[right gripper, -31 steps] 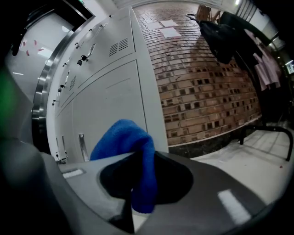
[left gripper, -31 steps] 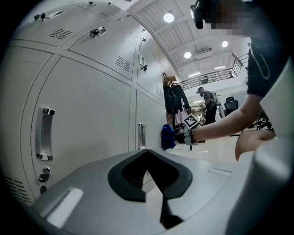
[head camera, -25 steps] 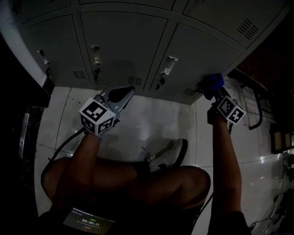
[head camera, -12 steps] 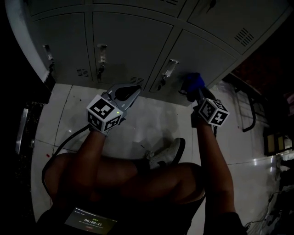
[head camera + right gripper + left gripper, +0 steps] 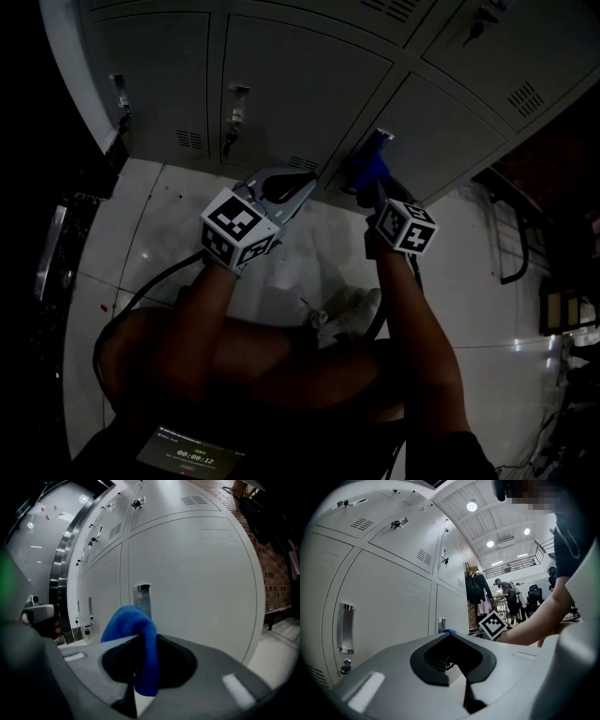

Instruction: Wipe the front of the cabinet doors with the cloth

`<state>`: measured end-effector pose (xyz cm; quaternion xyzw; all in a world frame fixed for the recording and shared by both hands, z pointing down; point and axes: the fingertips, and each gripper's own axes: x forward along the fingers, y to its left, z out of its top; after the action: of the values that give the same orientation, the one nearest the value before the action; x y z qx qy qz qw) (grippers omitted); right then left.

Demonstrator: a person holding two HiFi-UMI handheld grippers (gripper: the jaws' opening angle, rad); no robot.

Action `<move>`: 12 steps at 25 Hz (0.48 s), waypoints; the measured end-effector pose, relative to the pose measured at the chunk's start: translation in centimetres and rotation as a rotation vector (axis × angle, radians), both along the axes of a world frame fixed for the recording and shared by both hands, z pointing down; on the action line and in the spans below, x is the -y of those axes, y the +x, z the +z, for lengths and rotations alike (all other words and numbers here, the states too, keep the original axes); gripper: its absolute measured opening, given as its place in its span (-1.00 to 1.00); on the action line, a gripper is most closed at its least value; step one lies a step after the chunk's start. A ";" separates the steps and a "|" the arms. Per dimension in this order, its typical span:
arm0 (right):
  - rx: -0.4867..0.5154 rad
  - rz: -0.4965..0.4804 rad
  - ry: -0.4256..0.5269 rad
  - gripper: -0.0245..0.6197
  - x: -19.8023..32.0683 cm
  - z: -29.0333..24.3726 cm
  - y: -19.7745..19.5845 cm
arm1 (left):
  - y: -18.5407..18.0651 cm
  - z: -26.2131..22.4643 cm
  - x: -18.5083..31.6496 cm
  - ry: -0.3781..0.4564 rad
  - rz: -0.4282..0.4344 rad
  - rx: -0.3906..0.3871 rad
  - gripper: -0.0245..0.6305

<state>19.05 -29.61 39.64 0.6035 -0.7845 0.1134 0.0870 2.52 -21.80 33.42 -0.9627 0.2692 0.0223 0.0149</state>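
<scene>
- The cabinet doors (image 5: 281,84) fill the top of your head view: flat, grey, painted sheet metal, each panel rectangular with a thin seam around it.
- The floor (image 5: 141,234) below them is glossy pale tile with dark grout lines. It throws back soft reflections.
- Your left gripper (image 5: 305,183) hangs in front of the lower doors, apart from them. It has a smooth grey shell and black inner pads. Its fingers are pressed together with nothing between them.
- Your right gripper (image 5: 370,180) points at the door to the right of the left gripper. Its fingers are clamped on the cloth (image 5: 368,161).
- The cloth is bright blue, soft and fuzzy. It is bunched into a rounded fold that arches over the finger tips and hangs down between them.
- The cloth sits low on that door, right by the door handle (image 5: 142,599). You cannot tell whether it actually touches the metal.
- That handle is a narrow upright metal strip, shiny at its edge.
- Small louvred vents (image 5: 190,141) are stamped near the bottom of the doors, in short rows of slots.
</scene>
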 end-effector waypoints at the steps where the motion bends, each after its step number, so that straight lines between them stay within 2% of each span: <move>1: -0.002 -0.004 0.001 -0.73 0.3 0.2 -0.4 | 0.0 0.0 0.1 0.000 0.001 -0.002 -0.92; 7: 0.015 0.020 -0.009 -0.73 1.8 0.7 0.3 | -0.1 0.0 0.4 -0.004 -0.002 -0.010 -0.92; 12: -0.035 0.042 -0.018 -0.73 1.6 0.9 2.8 | 0.1 0.4 0.3 -0.006 0.013 -0.004 -0.92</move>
<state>21.86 -31.17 40.55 0.6210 -0.7688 0.1119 0.1038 2.64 -22.08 33.81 -0.9644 0.2631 0.0236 0.0112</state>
